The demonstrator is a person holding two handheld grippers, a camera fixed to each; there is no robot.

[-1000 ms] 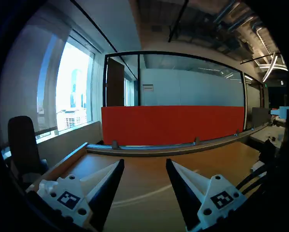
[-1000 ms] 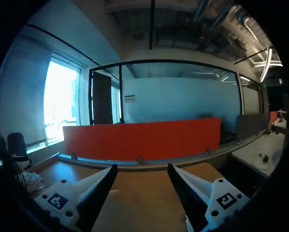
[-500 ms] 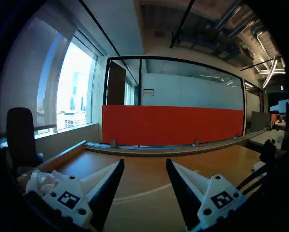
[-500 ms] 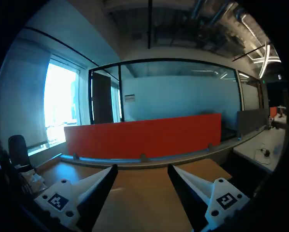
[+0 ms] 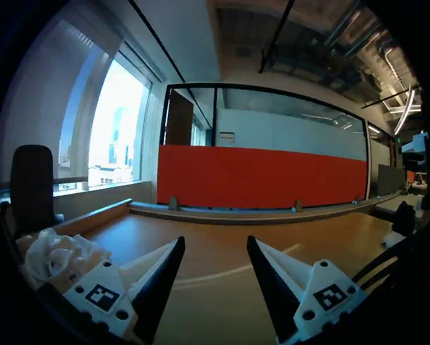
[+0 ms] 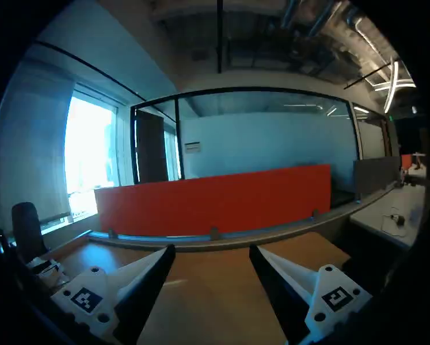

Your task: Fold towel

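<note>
In the left gripper view, a crumpled white towel [image 5: 59,256] lies on the wooden table [image 5: 226,253] at the left, just beyond the left finger. My left gripper [image 5: 215,259] is open above the table, with nothing between its fingers. In the right gripper view, my right gripper [image 6: 212,265] is open too, over the same wooden table [image 6: 215,293]. A small white bunch, probably the towel [image 6: 46,267], sits far to the left.
An orange partition [image 5: 261,177] runs along the table's far edge, with a metal rail in front of it. A dark chair [image 5: 33,184] stands by the window at the left. Black cables [image 5: 387,259] hang at the right. Another desk [image 6: 393,213] lies to the right.
The left gripper view has dropped lower and swung left, so the white towel has come into sight beside the left finger. The right gripper view has shifted only slightly. Both grippers stay open.
</note>
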